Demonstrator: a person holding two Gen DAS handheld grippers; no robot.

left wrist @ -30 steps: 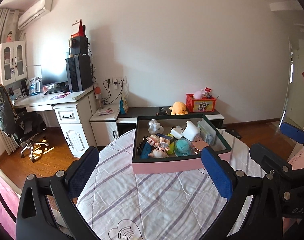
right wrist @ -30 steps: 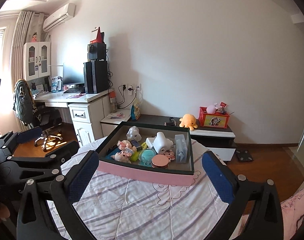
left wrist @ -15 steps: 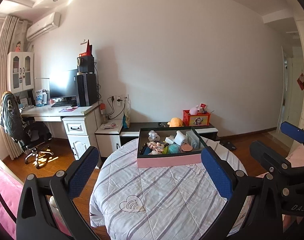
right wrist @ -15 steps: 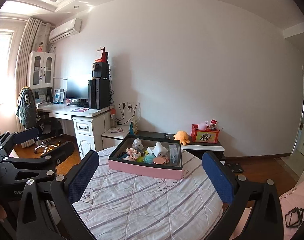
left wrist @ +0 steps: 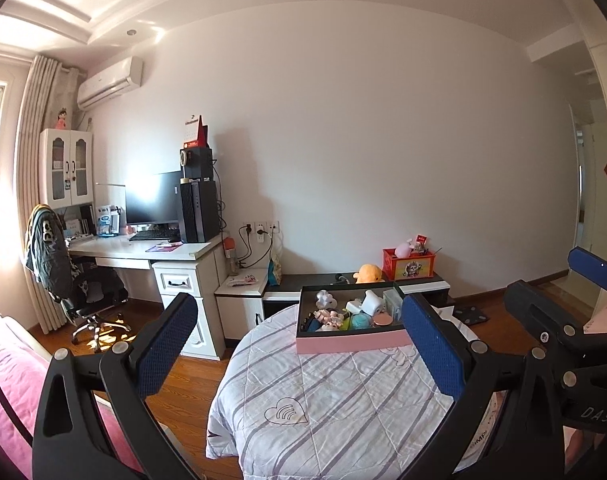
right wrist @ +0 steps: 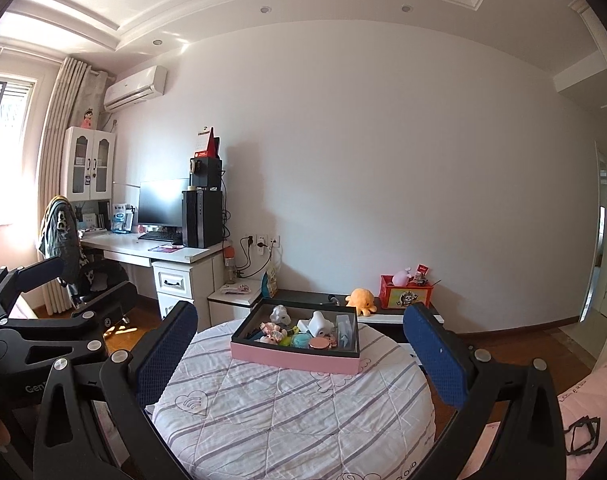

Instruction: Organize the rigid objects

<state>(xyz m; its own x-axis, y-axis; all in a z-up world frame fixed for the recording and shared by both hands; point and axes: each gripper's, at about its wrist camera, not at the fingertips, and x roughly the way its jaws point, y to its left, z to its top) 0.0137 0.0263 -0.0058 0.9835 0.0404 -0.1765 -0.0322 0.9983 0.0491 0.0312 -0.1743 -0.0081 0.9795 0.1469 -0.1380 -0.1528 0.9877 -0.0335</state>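
A pink-sided box with a dark rim (left wrist: 351,345) (right wrist: 295,358) sits at the far side of a round table under a striped quilt (left wrist: 343,404) (right wrist: 283,412). Inside lie a white figurine (right wrist: 280,314), a white cup-like piece (right wrist: 318,322), a teal round item (right wrist: 301,340), a rose-gold lid (right wrist: 319,345) and small pink toys (right wrist: 273,330). My left gripper (left wrist: 299,344) (right wrist: 79,284) is open and holds nothing, well back from the box. My right gripper (right wrist: 299,352) (left wrist: 559,292) is open too, empty, and equally far back.
A white desk (left wrist: 143,250) with monitor and PC tower stands at the left, an office chair (left wrist: 83,292) beside it. Behind the table a low cabinet (right wrist: 303,296) carries an orange plush (right wrist: 359,300) and a red box (right wrist: 405,298). Pink bedding (left wrist: 11,380) lies at the near left.
Both grippers have drawn back and risen away from the box, which now looks small and far. Much more of the round table and the room shows. Both stay open.
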